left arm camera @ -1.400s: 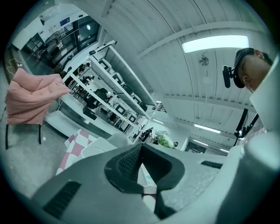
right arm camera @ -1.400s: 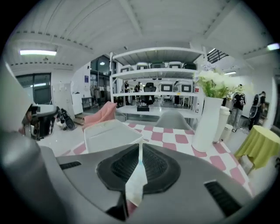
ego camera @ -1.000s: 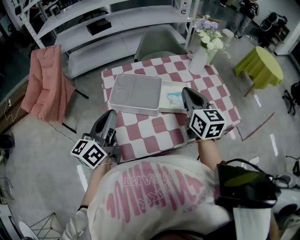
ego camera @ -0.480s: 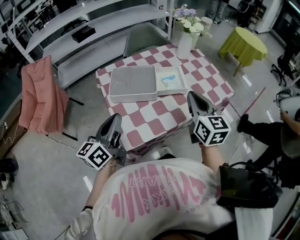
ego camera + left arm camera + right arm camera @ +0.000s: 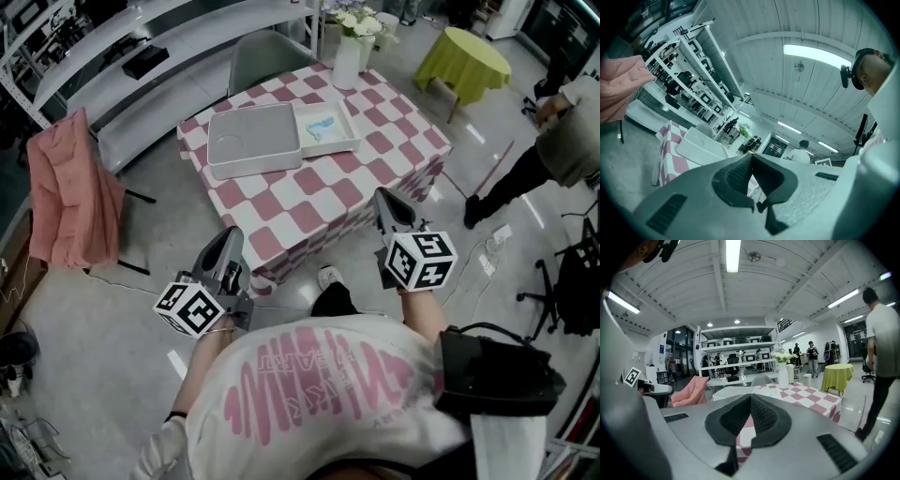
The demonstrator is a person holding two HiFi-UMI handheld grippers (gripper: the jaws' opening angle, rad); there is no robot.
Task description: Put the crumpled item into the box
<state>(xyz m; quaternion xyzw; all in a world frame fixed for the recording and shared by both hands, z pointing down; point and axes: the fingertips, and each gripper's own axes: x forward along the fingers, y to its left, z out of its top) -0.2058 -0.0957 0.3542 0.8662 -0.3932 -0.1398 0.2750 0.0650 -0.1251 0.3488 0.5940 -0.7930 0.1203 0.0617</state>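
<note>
Pink-and-white checks covered the bench [image 5: 319,202] in the upper centre of the head view. On it, a pale blue crumpled item [image 5: 322,122] appeared to lie inside an open white box [image 5: 352,142], just beside a grey lid [image 5: 253,139]. Lower in the frame, well apart from the bench, the left gripper [image 5: 231,239] and right gripper [image 5: 384,202] had their jaws together, empty. With the task seemingly done, both were best kept clear of the box.

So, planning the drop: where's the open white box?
Head view, upper middle: open white box on the pink-checked table, right of the flat grey tray, near the white vase.
</note>
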